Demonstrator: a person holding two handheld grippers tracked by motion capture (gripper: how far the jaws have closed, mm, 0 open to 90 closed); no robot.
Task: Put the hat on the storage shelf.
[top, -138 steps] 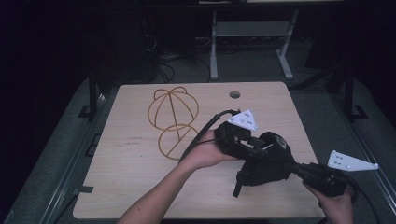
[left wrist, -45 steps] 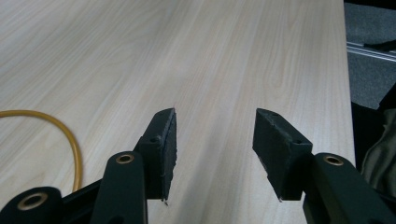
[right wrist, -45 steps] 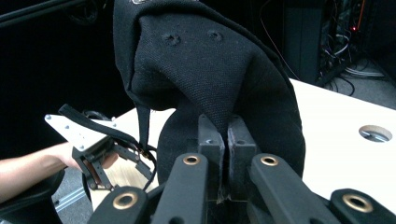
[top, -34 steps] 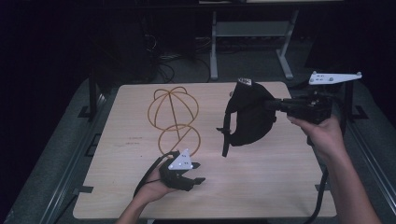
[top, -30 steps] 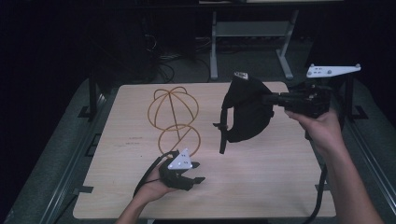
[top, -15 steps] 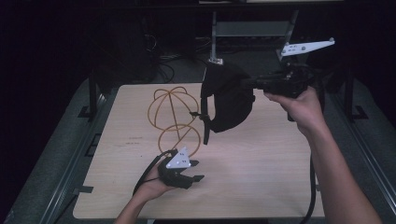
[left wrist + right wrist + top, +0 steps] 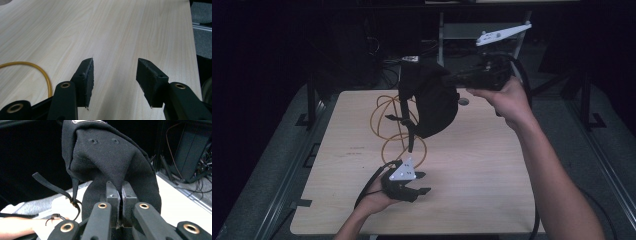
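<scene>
We hold the right gripper (image 7: 452, 79) raised above the far edge of the table (image 7: 492, 165), its jaws pointing level toward our left. In the right gripper view (image 7: 119, 195) the two jaws are pressed together on a fold of black fabric: they pinch a black cap (image 7: 432, 100), which hangs from them. The cap's crown bulges up and out just beyond the jaw tips (image 7: 110, 152), with two small stitched eyelets visible on it, and its body drapes down below the jaws. A thin black strap (image 7: 408, 120) dangles from the cap's near side, well below the jaws, with a small buckle partway along.

Under the hanging cap, a yellow wire frame (image 7: 399, 132) of looped rings stands on the table; the strap's lower end shows in front of its loops.

We keep the left gripper (image 7: 419, 182) low at the near side of the table, resting in the hand. In the left gripper view (image 7: 115, 77) its jaws are spread about halfway with nothing between them, bare wood grain showing in the gap. A curve of the yellow wire (image 7: 37, 68) lies just to the left of the left jaw, apart from it.
</scene>
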